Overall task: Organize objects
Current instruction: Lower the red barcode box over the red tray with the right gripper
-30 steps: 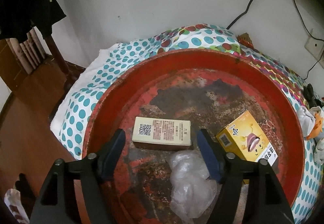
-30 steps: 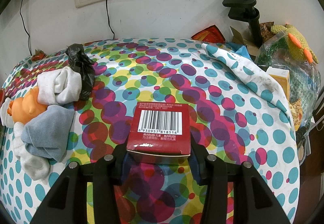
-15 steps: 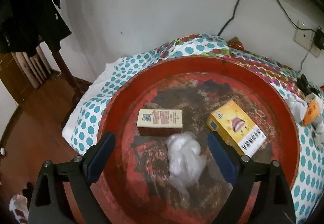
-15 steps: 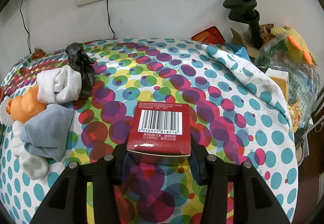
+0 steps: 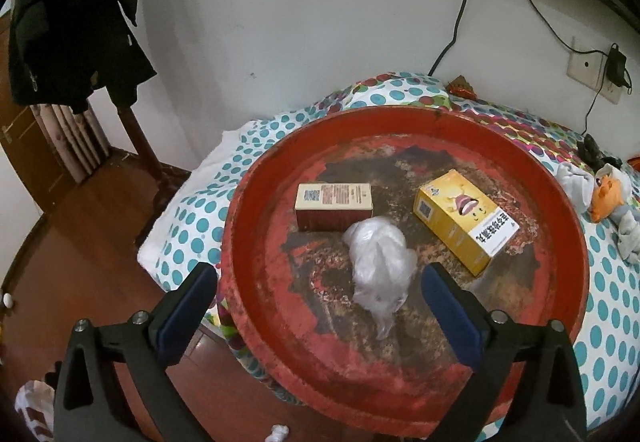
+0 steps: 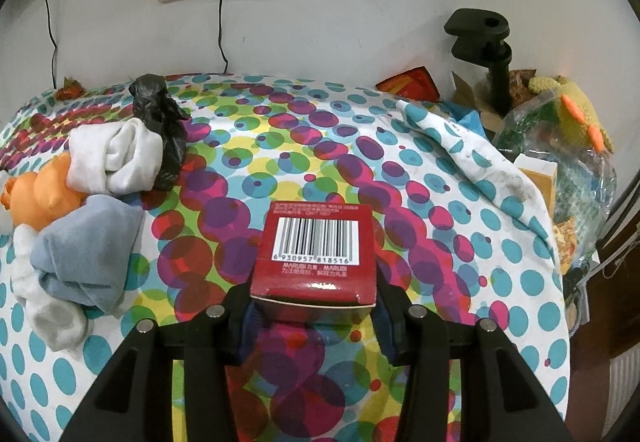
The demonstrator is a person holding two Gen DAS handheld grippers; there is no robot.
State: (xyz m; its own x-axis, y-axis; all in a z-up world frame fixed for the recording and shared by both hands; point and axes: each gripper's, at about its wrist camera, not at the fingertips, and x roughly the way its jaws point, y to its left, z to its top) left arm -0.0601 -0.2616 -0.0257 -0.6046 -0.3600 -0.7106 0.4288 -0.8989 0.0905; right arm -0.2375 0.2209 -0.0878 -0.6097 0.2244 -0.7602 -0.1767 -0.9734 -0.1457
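Through the left wrist camera, the left gripper is backing away from the worn round red metal tray and its jaws are opening to their widest, with nothing pressed between them. The crumpled clear plastic bag that sat close between the jaws a second ago is now lying loose on the tray floor, ahead of the pads and apart from them. Behind it, touching or nearly so, the beige rectangular cardboard box is lying flat, and the yellow cardboard box with a cartoon mouth is resting to its right, just beside the bag. That reads as a finished drop: three items are now gathered in the tray, and this hand is free for the next pick.

Through the right wrist camera, the right gripper is keeping its jaws at a middling width, clamped on the dark red cardboard box with a barcode, held above the polka-dot cloth on the desk. It has hardly shifted. Whether the box's far end is brushing the cloth is hard to judge from this angle. The white and grey socks and the orange soft toy are waiting at the left edge, unsorted. Probably the red box is going to the tray next.
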